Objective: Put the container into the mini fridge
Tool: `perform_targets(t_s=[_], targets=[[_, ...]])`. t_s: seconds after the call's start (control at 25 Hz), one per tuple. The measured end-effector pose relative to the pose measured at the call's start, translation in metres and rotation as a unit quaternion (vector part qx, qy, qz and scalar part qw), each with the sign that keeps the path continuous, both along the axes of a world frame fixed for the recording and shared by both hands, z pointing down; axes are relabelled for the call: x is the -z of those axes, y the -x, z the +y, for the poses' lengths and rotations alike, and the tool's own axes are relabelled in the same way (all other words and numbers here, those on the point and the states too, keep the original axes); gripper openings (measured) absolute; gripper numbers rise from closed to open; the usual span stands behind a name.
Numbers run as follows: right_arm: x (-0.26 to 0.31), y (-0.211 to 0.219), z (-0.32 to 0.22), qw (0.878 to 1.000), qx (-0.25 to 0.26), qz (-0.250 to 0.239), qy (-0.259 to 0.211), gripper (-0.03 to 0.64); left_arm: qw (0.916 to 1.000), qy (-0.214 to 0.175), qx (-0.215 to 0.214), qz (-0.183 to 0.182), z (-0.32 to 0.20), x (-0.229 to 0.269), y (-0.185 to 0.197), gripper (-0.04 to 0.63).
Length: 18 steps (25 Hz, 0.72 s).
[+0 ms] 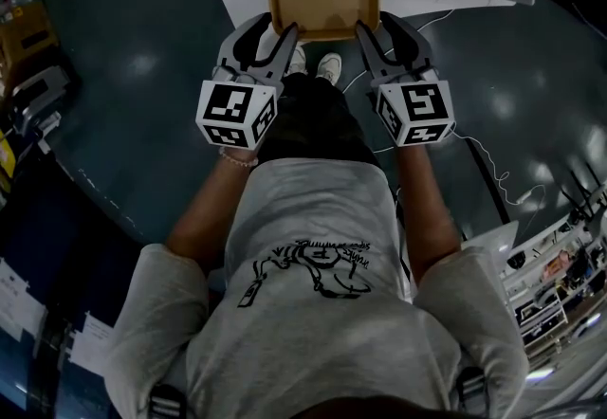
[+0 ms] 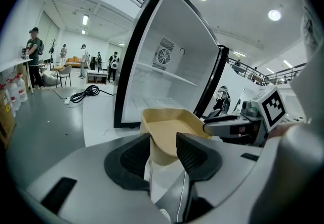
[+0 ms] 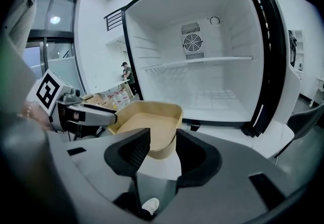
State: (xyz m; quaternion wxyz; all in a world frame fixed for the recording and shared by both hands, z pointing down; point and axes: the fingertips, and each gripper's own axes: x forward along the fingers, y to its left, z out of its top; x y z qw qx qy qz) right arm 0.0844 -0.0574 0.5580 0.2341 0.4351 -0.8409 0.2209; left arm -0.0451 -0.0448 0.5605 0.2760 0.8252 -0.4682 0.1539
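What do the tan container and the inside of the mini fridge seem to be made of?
The container: probably moulded paper pulp or matte plastic; tan, dull, thin rounded rim. The mini fridge interior: likely smooth white plastic; moulded side ribs, faint sheen.

**Cables, bottles and bystanders around the spot**

In the left gripper view a black cable (image 2: pixel 85 94) lies coiled on the floor at nine o'clock. White bottles (image 2: pixel 14 94) stand further out, and people (image 2: pixel 34 48) stand at ten o'clock. In the head view a thin white cable (image 1: pixel 488 166) trails over the dark floor (image 1: pixel 123 76) at three o'clock.
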Motion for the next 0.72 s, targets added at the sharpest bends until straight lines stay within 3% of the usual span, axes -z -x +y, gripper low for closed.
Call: perform_targets(t_s=[0.72], targets=[[0.033, -0.009, 0.001, 1.000, -0.004, -0.007, -0.016, 0.166, 0.9999, -0.015, 0.003, 0.004, -0.002, 0.034, -0.009, 0.161]])
